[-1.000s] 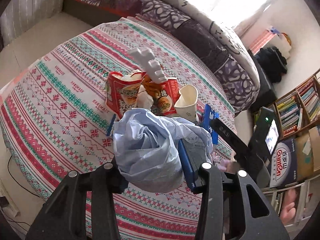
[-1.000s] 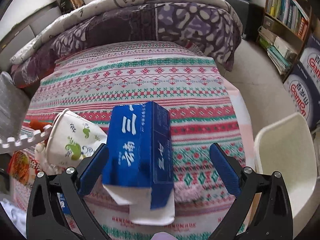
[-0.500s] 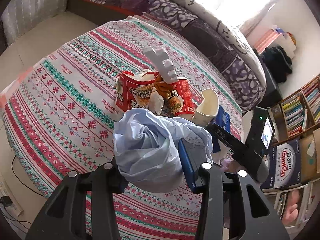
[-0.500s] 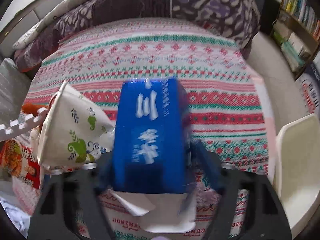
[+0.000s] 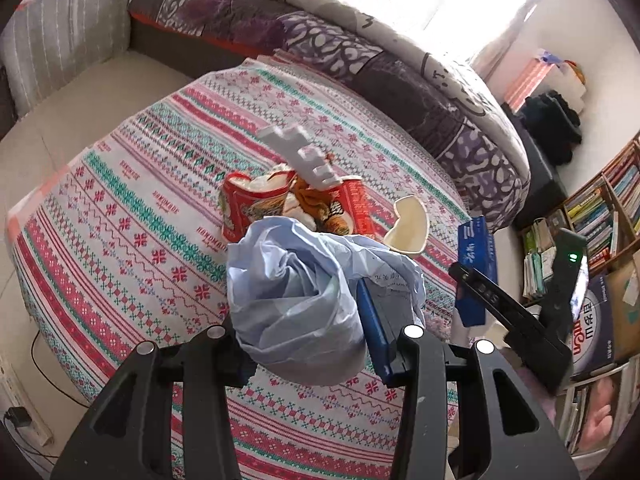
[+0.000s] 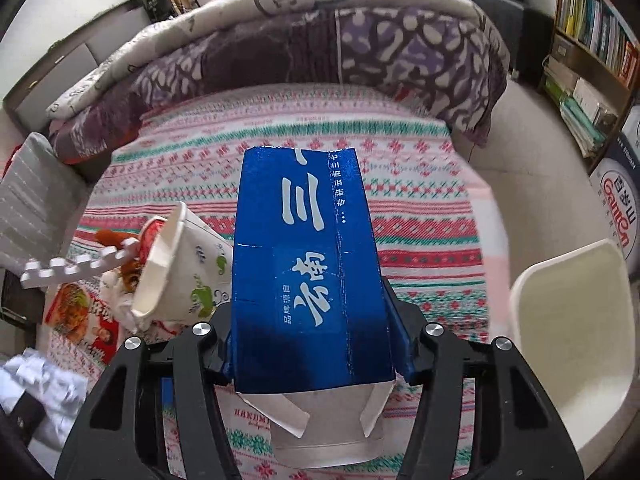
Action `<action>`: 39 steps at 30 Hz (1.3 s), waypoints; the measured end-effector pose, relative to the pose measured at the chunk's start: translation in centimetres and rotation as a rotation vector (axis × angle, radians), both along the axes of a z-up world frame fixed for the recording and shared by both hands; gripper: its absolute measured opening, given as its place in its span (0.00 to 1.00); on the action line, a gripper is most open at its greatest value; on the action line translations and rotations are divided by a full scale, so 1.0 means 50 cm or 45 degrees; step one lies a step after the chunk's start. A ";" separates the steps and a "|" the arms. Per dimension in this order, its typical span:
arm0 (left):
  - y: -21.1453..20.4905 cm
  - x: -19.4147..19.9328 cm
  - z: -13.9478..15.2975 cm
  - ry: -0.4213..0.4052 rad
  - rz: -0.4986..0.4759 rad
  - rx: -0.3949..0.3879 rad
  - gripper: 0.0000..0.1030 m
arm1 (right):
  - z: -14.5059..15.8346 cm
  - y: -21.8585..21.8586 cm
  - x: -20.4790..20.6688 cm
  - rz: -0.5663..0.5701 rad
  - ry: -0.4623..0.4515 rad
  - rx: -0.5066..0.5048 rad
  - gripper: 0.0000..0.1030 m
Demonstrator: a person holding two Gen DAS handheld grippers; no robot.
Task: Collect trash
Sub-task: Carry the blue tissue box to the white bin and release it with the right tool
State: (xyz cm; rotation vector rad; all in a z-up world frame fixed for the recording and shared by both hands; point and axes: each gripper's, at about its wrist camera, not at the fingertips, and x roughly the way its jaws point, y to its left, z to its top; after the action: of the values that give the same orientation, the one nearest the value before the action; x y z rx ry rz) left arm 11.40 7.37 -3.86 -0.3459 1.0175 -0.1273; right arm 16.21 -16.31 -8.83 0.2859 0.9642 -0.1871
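The blue carton (image 6: 308, 272) sits lengthwise between the 2 fingers of the right gripper (image 6: 316, 356), raised off the patterned bedspread (image 6: 420, 216); its torn white flaps hang out toward the camera. To its left, just beside it, a paper cup (image 6: 180, 272) lies tipped on its side against red snack wrappers (image 6: 80, 312) and a white notched foam strip (image 6: 76, 268). Right of the carton the bedspread lies bare out to its edge, where a white chair (image 6: 572, 344) stands close by. The right jaws are partly closed, their blue pads pressing both long sides of the carton. The left gripper (image 5: 320, 344) holds a crumpled pale-blue plastic bag (image 5: 308, 300) in a narrow grip, above the near part of the bedspread. White Chinese characters run along the carton, too stylised to read surely; a box by the bookshelf (image 6: 592, 40) reads "Ganten" (image 6: 616, 216).
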 end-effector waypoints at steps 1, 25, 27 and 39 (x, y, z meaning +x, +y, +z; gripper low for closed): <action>-0.005 -0.001 0.003 -0.011 -0.004 0.003 0.42 | 0.008 -0.001 -0.006 0.004 -0.011 -0.009 0.53; -0.153 -0.047 0.045 -0.205 -0.156 0.121 0.42 | 0.109 -0.130 -0.162 -0.101 -0.114 -0.150 0.53; -0.167 -0.052 0.044 -0.207 -0.174 0.124 0.42 | 0.111 -0.149 -0.172 -0.125 -0.109 -0.152 0.53; -0.266 -0.076 0.025 -0.201 -0.288 0.124 0.42 | 0.121 -0.283 -0.243 -0.296 -0.083 -0.144 0.54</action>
State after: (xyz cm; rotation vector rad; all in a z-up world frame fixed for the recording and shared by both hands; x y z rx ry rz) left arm 7.62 -5.93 -2.62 -0.1287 0.9003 -0.3038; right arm 4.07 -30.46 -2.77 0.2979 0.8518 -0.4407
